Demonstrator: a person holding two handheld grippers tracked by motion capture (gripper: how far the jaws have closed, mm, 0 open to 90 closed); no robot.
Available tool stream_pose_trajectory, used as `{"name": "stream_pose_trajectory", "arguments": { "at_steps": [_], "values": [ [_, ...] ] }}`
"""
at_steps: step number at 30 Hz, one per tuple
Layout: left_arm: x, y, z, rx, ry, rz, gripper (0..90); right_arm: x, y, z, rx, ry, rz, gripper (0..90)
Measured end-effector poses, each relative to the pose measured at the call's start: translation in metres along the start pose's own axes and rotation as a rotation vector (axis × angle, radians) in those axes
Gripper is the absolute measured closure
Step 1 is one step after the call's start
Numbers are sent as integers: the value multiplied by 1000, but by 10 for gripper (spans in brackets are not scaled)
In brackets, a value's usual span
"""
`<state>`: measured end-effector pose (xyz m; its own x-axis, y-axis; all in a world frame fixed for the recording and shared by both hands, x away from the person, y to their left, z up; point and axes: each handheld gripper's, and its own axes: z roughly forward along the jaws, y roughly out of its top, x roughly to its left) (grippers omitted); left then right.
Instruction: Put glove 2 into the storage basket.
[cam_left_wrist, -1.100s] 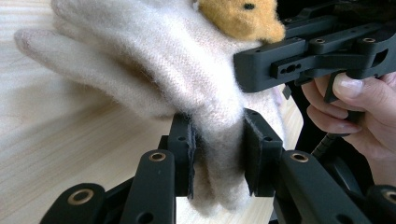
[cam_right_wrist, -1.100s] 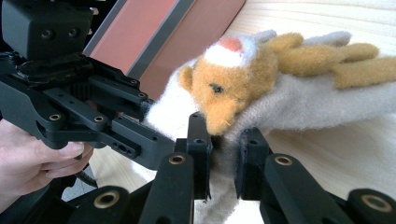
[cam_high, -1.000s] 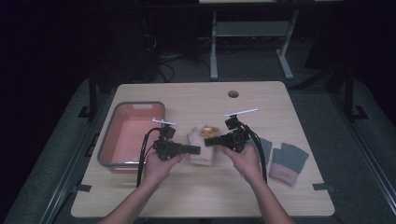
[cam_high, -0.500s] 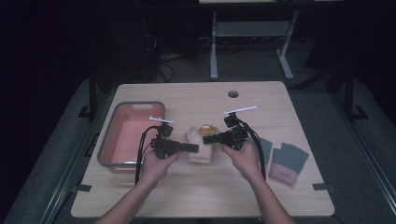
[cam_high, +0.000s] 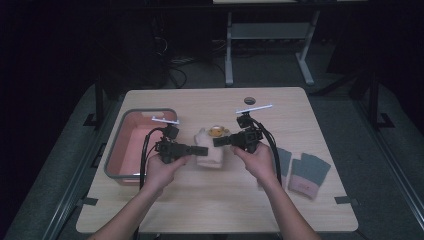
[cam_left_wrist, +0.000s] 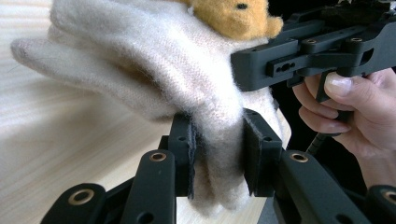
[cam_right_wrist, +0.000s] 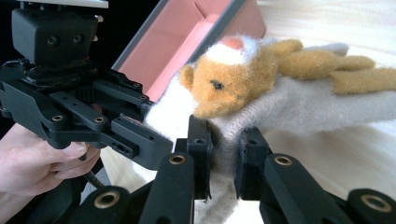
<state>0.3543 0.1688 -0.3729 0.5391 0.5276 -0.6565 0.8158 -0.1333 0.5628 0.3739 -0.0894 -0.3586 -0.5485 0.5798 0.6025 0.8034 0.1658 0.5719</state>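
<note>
At the left of the high view sits the grey-rimmed pink tub (cam_high: 114, 150) on the wooden table (cam_high: 210, 200), and just right of it comes the left gripper (cam_high: 200, 150), its jaws clamped on the near edge of the cream woolly glove (cam_high: 210, 156). In the left gripper view the left gripper (cam_left_wrist: 217, 156) is squeezing a thick fold of the cream woolly glove (cam_left_wrist: 154, 60) between its pads, the fabric bulging above them and hanging below. Centre frame, that glove hangs between the two tools, with an orange plush animal (cam_high: 216, 131) on top of it. The right gripper view gives the close look: the right gripper (cam_right_wrist: 223, 161) is pinched tight on a fold of the glove (cam_right_wrist: 299, 107) just beneath the plush animal's (cam_right_wrist: 233, 84) face, with the pink tub (cam_right_wrist: 187, 42) in the upper left behind. In the high view the right gripper (cam_high: 217, 142) bites in from the right. Further right, two grey-and-pink cloth pieces (cam_high: 302, 172) lie flat near the table's edge, well apart from the glove.
</note>
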Motion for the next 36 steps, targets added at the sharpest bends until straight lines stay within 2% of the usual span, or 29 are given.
{"name": "stream_pose_trajectory", "arguments": {
  "at_steps": [6,12,18,36],
  "values": [
    [1,6,-10,-14,-10,5,683,6,9,0,-1,3,-11,790],
    [1,10,-21,-37,-7,1,684,15,20,4,-6,13,-28,790],
    [1,15,-34,-53,-3,14,684,21,29,6,-10,25,-37,790],
    [7,21,-69,-104,11,0,684,47,57,24,-2,60,-70,790]
  ]
}}
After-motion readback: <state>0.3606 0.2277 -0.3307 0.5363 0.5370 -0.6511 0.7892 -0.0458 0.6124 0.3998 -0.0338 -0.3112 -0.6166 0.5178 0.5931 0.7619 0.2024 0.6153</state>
